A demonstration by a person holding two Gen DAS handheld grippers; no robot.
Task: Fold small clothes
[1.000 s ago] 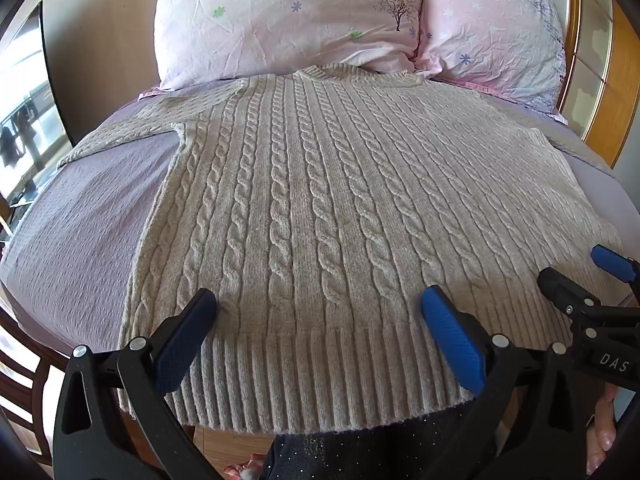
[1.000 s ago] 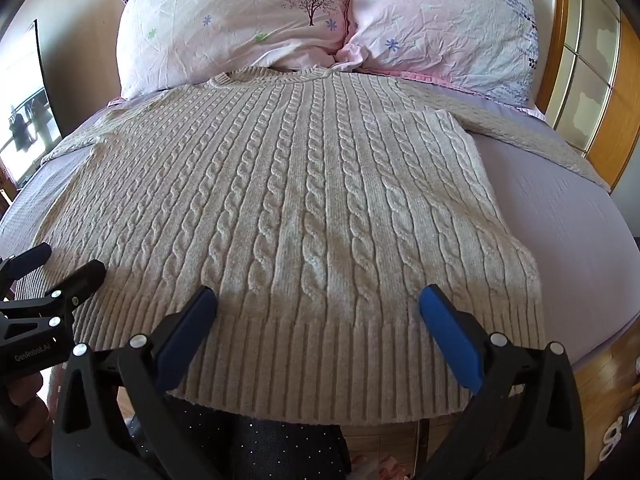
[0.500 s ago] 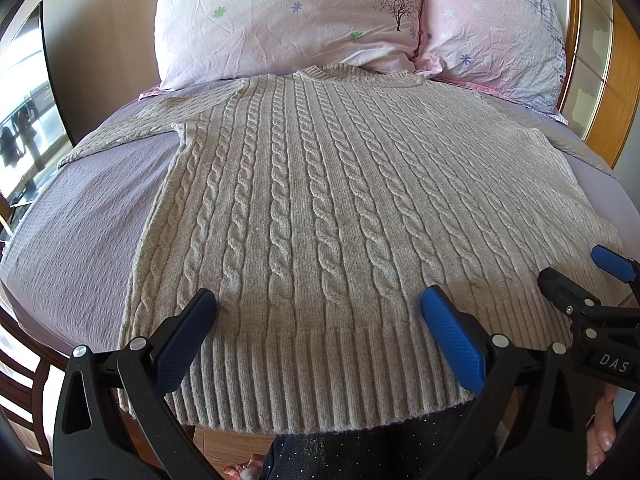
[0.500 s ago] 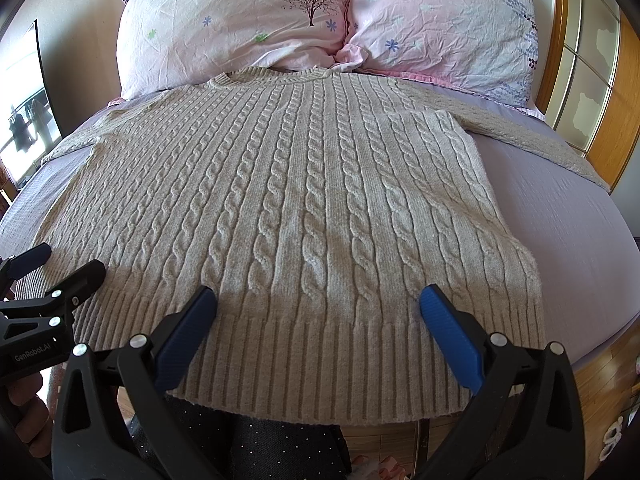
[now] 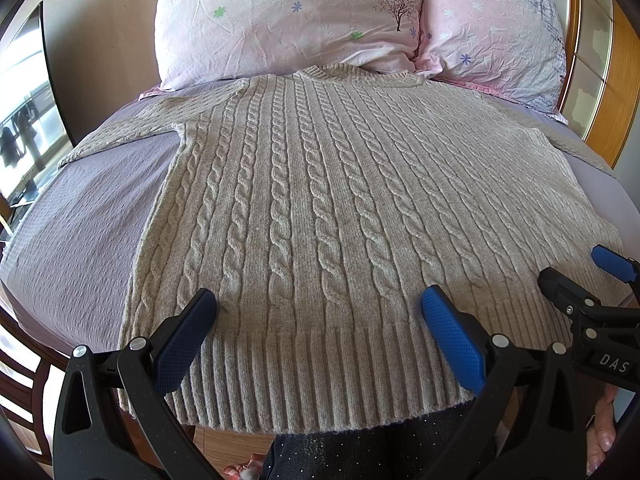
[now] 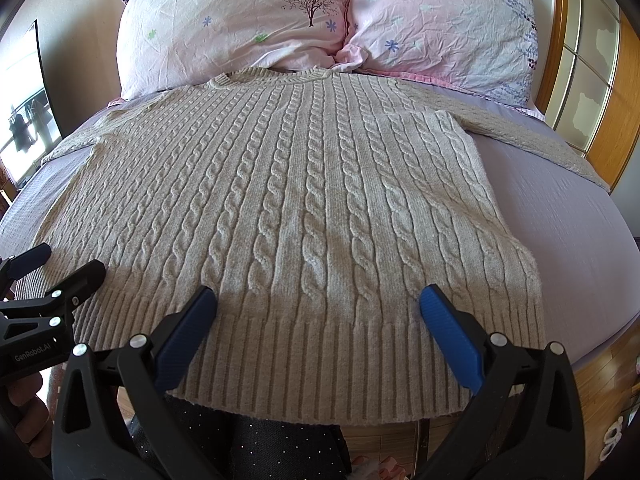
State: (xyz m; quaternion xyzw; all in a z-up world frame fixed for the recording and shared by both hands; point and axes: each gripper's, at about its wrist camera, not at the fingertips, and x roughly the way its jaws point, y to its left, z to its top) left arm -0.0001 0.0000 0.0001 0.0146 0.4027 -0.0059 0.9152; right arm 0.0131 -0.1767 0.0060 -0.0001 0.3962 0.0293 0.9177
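Note:
A beige cable-knit sweater (image 5: 320,208) lies flat, front up, on a bed, collar toward the pillows and ribbed hem at the near edge; it also shows in the right wrist view (image 6: 304,208). Both sleeves stretch out sideways: one to the left (image 5: 120,132), one to the right (image 6: 532,140). My left gripper (image 5: 318,312) is open and empty, hovering over the hem's left half. My right gripper (image 6: 318,312) is open and empty over the hem's right half. Each gripper shows at the edge of the other's view, the right one (image 5: 576,280) and the left one (image 6: 60,268).
The bed has a lilac sheet (image 5: 80,232) and two pink floral pillows (image 5: 288,16) (image 6: 440,20) at the head. A wooden headboard frame (image 6: 592,80) stands at the right, a window (image 5: 20,120) at the left. Wooden floor (image 6: 612,380) lies below the bed's near edge.

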